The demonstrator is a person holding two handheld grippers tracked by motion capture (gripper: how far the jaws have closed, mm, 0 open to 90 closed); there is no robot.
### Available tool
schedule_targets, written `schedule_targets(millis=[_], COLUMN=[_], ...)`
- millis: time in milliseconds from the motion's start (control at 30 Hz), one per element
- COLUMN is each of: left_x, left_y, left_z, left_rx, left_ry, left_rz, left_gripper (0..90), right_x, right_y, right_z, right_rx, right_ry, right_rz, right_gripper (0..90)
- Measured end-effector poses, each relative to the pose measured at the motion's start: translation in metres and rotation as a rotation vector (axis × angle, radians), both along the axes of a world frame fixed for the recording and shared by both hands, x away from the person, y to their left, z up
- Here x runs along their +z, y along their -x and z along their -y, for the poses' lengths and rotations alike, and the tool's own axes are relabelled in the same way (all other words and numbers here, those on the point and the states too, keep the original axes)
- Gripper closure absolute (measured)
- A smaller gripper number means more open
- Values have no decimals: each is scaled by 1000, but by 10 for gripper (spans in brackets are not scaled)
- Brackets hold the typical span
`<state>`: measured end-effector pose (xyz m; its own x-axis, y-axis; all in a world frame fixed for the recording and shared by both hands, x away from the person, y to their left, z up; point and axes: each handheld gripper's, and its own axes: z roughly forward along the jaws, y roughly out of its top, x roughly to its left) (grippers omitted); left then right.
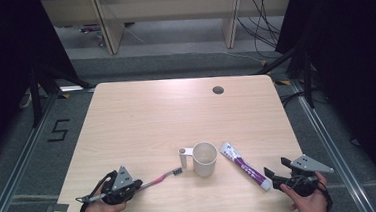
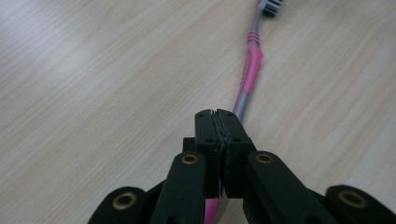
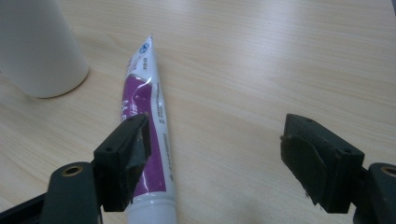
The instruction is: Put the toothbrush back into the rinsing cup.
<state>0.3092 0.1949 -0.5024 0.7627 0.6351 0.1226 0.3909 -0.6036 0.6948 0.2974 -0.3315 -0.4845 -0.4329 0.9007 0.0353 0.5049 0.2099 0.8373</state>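
Pale wood-grain tabletop [image 1: 142, 119] stood over a grey floor, with dark curtains at both sides and a round cable hole [image 1: 218, 90] near its far edge toward the right corner. Close to the near edge, a white mug [image 1: 204, 158] stood upright, its handle turned toward the left side. My left gripper [image 1: 131, 186] sat by the near-left corner, its jaws clamped tight on the handle end of a pink and grey toothbrush [image 2: 250, 70]; the brush ran out across the wood with its bristled head lying just beside the mug's handle. In the left gripper view the jaws met with the handle pinched between them. To the right of the mug lay a white and purple toothpaste tube [image 1: 244, 165], flat on the tabletop, angled with its cap end toward the near edge. My right gripper [image 1: 275, 170] rested near the near-right corner, jaws spread wide, gripping nothing, the left jaw over the tube's cap end.
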Motion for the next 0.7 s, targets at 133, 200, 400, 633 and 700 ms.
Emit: schedule_targets(millis=[133, 200, 400, 633, 700], left_x=[1, 1, 11, 24, 26], left_y=[5, 7, 3, -9, -12], left_z=[1, 2, 5, 21, 27], left_rx=[-9, -16, -1, 0, -28], left_ry=[-4, -2, 11, -29, -66], left_rz=[-6, -13, -35, -77, -124], left_gripper=[871, 858, 746, 606, 593], right_x=[-1, 0, 0, -1, 0], right_y=[0, 0, 0, -1, -1], right_z=[0, 0, 0, -1, -1], right_rx=[-4, -3, -3, 11, 9], right_ry=[-5, -1, 0, 3, -3], right_rz=[7, 8, 8, 2, 5], right_gripper=[255, 255, 255, 255, 255])
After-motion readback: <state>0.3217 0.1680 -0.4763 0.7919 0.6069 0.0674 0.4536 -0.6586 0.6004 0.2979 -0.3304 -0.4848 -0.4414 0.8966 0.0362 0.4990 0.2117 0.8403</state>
